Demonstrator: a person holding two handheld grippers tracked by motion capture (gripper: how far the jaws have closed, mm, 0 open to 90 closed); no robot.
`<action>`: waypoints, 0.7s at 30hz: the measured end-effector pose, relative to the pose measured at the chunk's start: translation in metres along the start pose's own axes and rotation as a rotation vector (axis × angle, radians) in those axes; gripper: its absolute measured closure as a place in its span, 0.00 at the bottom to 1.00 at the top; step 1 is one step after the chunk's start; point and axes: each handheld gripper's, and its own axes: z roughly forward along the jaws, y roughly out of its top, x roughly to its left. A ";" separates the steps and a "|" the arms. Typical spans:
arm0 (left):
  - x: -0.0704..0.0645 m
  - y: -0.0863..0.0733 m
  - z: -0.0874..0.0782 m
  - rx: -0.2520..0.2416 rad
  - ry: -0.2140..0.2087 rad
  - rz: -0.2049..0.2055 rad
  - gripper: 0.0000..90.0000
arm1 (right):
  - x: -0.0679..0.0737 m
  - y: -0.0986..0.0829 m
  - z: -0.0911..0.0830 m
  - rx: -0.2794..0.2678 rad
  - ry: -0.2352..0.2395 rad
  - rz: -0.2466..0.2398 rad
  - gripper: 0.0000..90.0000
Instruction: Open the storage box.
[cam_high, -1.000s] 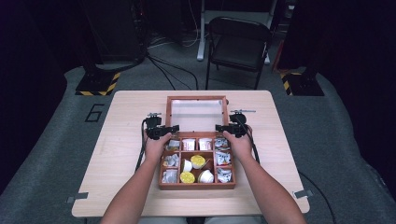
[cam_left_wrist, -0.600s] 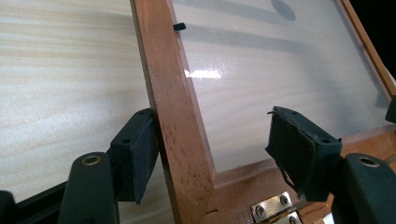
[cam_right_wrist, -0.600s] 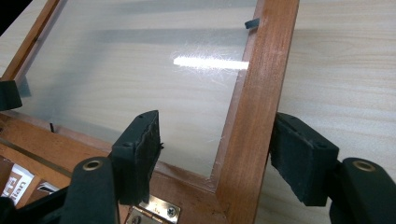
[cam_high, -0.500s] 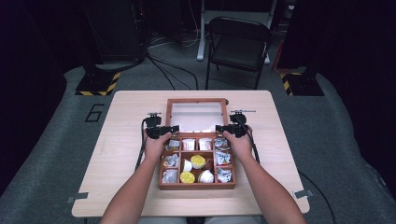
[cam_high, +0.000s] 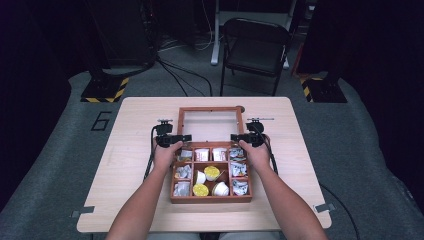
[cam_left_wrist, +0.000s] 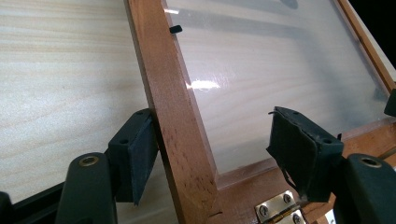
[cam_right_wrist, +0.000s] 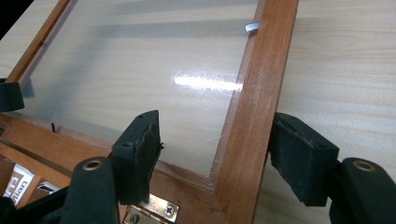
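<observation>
The pale wooden table (cam_high: 125, 165) carries the compartmented brown wooden box (cam_high: 210, 198) at centre, its glass-paned wooden lid (cam_high: 210, 125) swung open. The left gripper (cam_left_wrist: 208, 154) and the right gripper (cam_right_wrist: 215, 151) each straddle a side rail, jaws spread, seemingly poised to grip and move it evenly.

The box (cam_high: 210, 197) is reddish-brown wood, its lid (cam_left_wrist: 175, 107) framing a clear pane with brass hinges (cam_left_wrist: 278, 211). Inside sit yellow and white cups (cam_high: 212, 172) and silver packets (cam_high: 239, 169). Both grippers (cam_high: 172, 140) (cam_high: 246, 138) are black. The table (cam_high: 125, 150) is pale woodgrain.
</observation>
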 end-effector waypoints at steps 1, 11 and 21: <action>0.001 0.000 0.000 0.000 -0.001 -0.001 0.36 | -0.001 0.000 0.001 -0.002 0.003 -0.004 0.38; 0.002 0.000 0.002 0.004 -0.003 -0.013 0.36 | -0.003 0.000 0.002 0.011 0.010 0.021 0.38; 0.003 -0.001 0.003 0.014 0.000 -0.018 0.34 | -0.005 0.000 0.003 0.027 0.026 0.047 0.38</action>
